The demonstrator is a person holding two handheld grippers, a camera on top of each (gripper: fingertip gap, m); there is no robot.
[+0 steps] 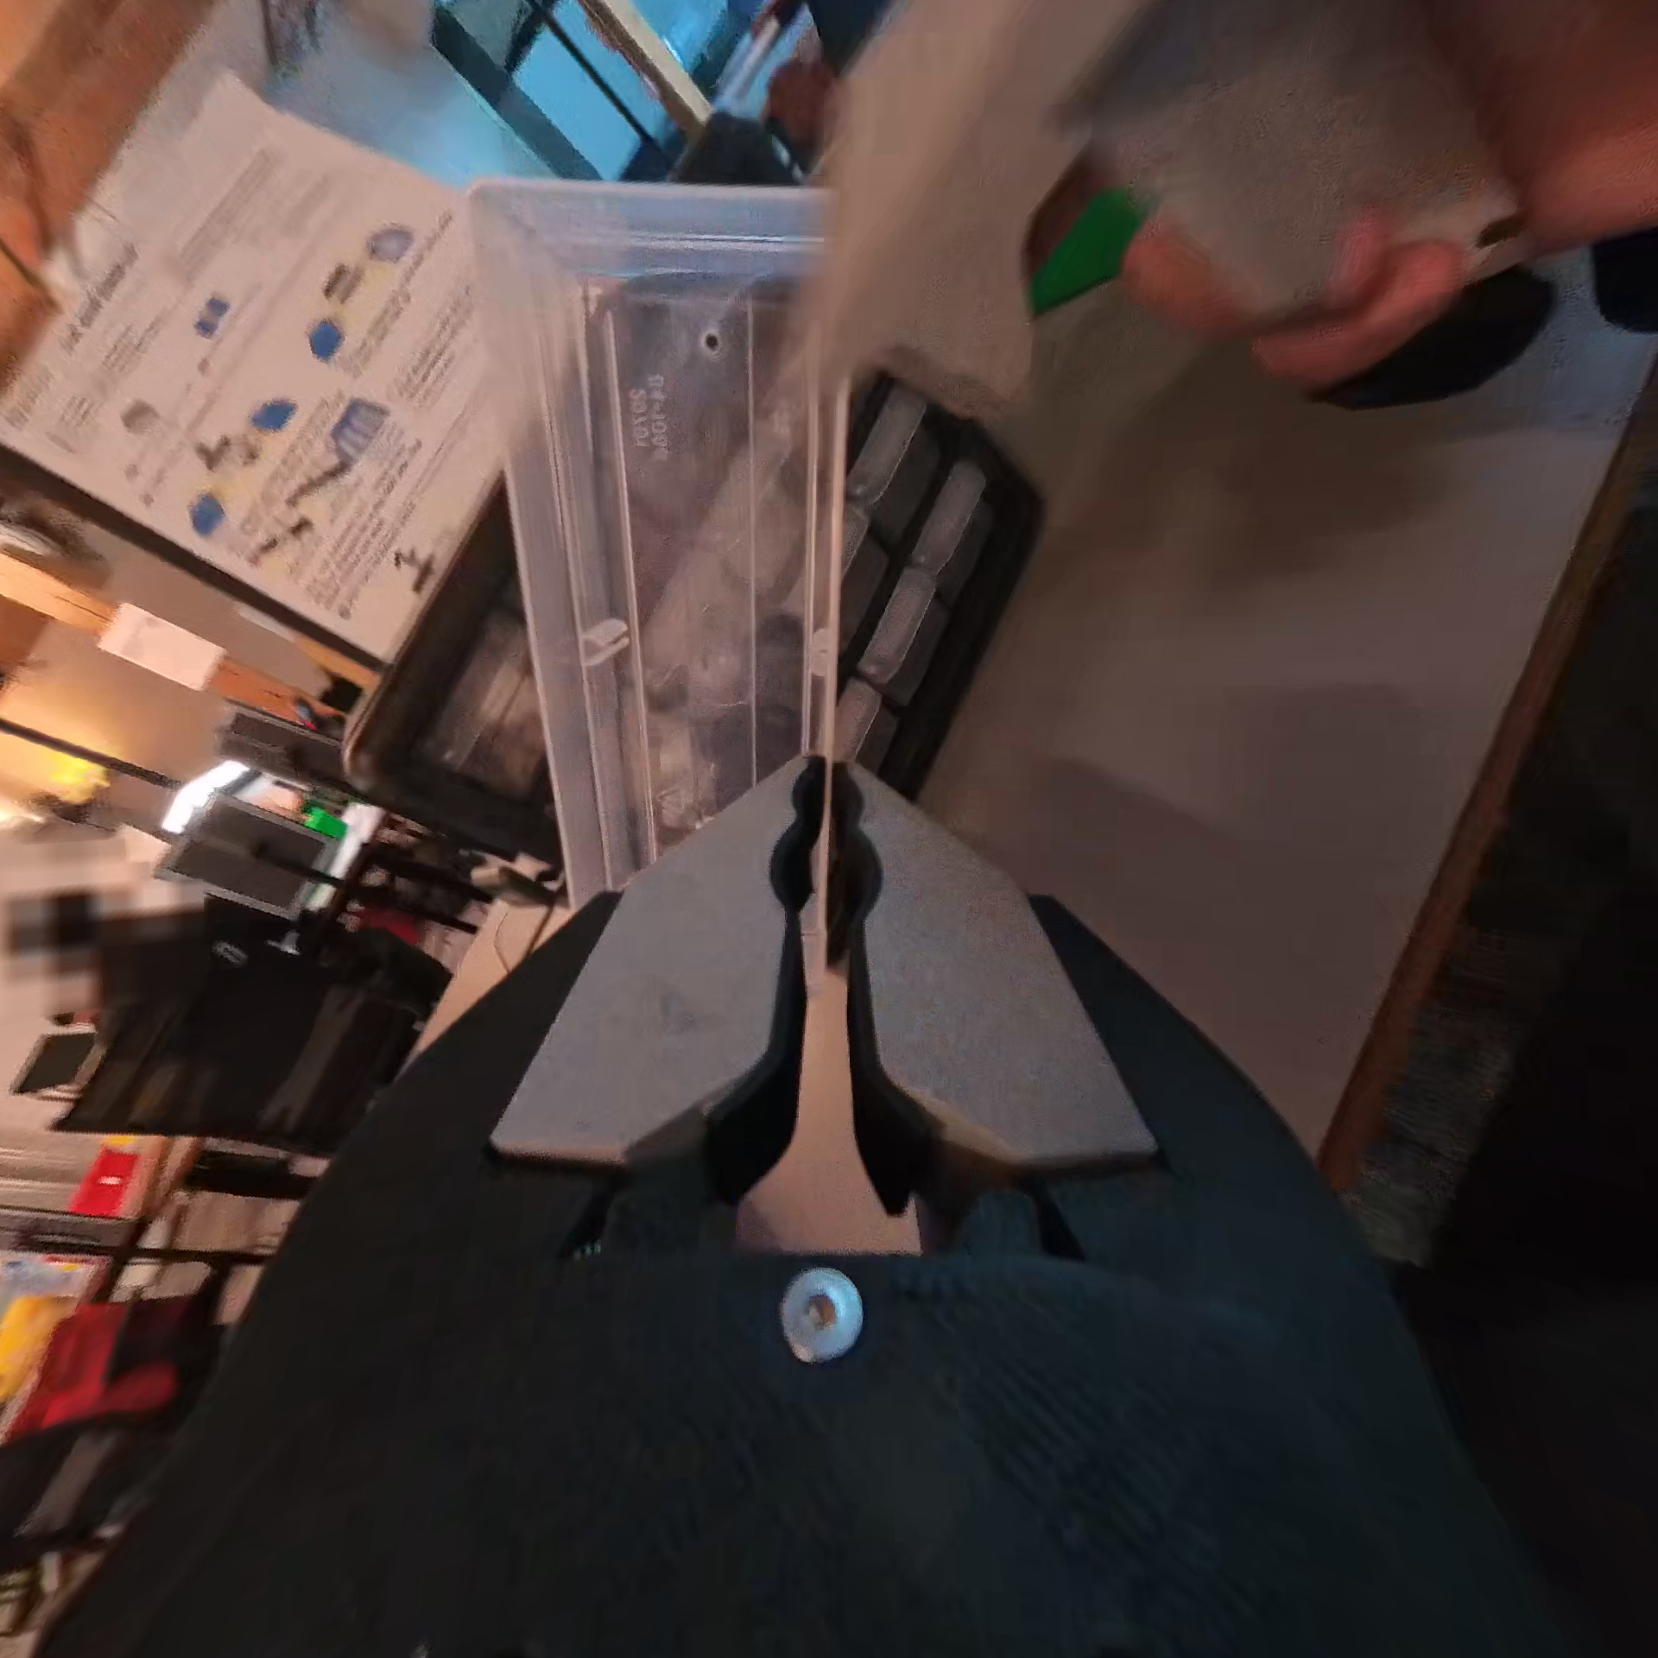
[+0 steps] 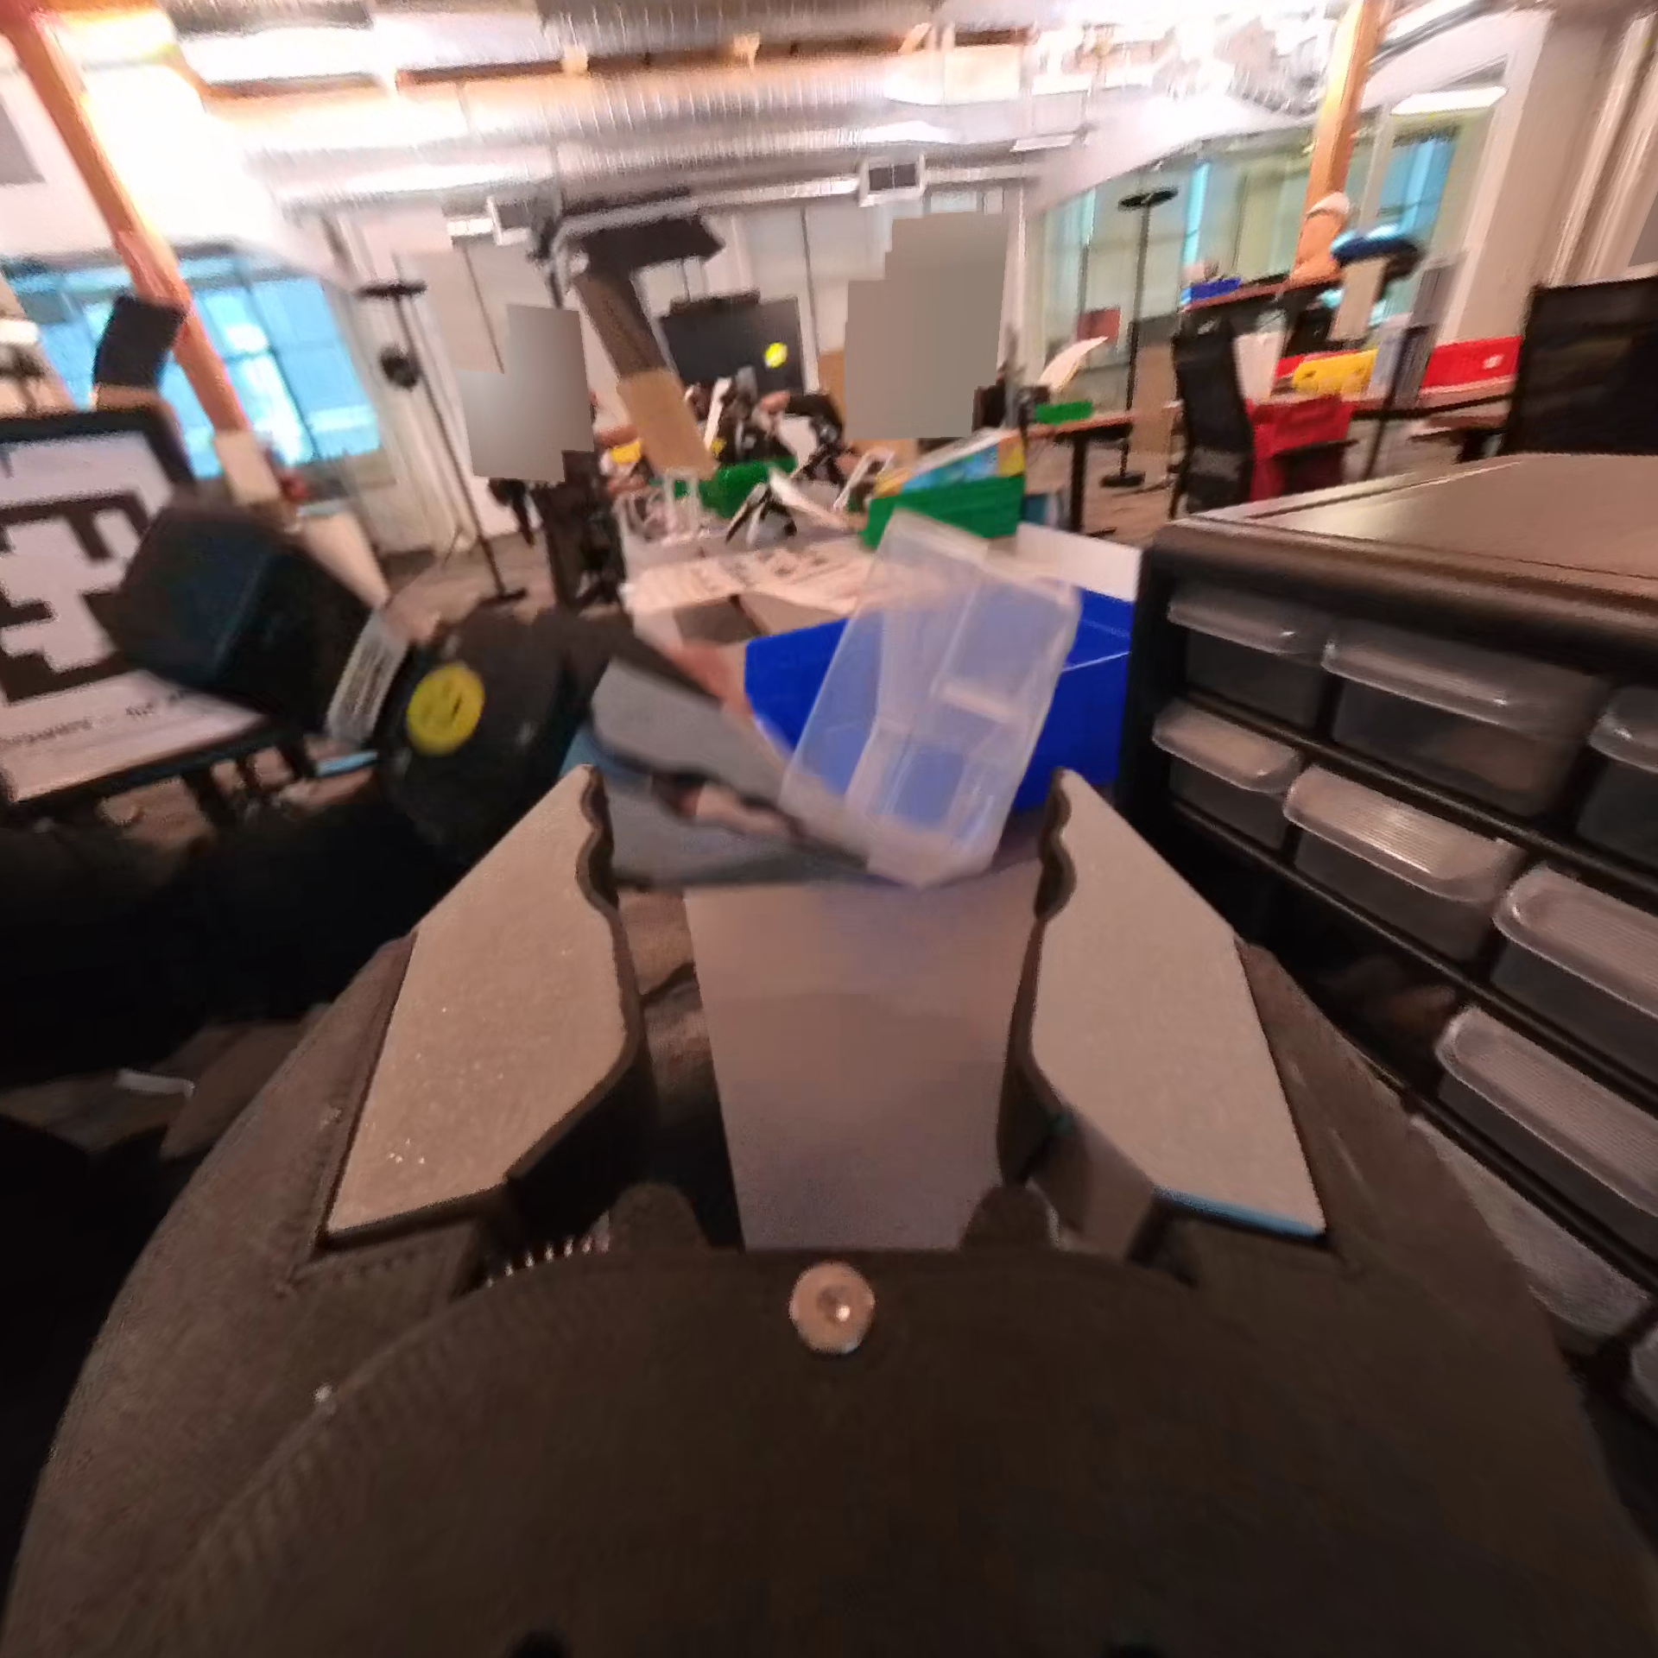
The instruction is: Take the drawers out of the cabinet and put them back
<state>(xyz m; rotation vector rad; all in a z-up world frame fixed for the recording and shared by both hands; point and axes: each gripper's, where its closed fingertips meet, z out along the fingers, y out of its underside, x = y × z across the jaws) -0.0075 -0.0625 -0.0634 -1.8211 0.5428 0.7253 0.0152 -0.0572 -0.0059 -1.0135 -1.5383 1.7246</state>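
The left gripper [image 1: 824, 789] pinches one thin side wall of a clear plastic drawer [image 1: 682, 502], which juts forward from its tips, off the beige table [image 1: 1211, 673] and in front of the black drawer cabinet [image 1: 942, 538]. The right gripper [image 2: 825, 834] stands spread and empty; the drawer [image 2: 933, 709] hangs tilted just beyond it, left of the cabinet [image 2: 1400, 682].
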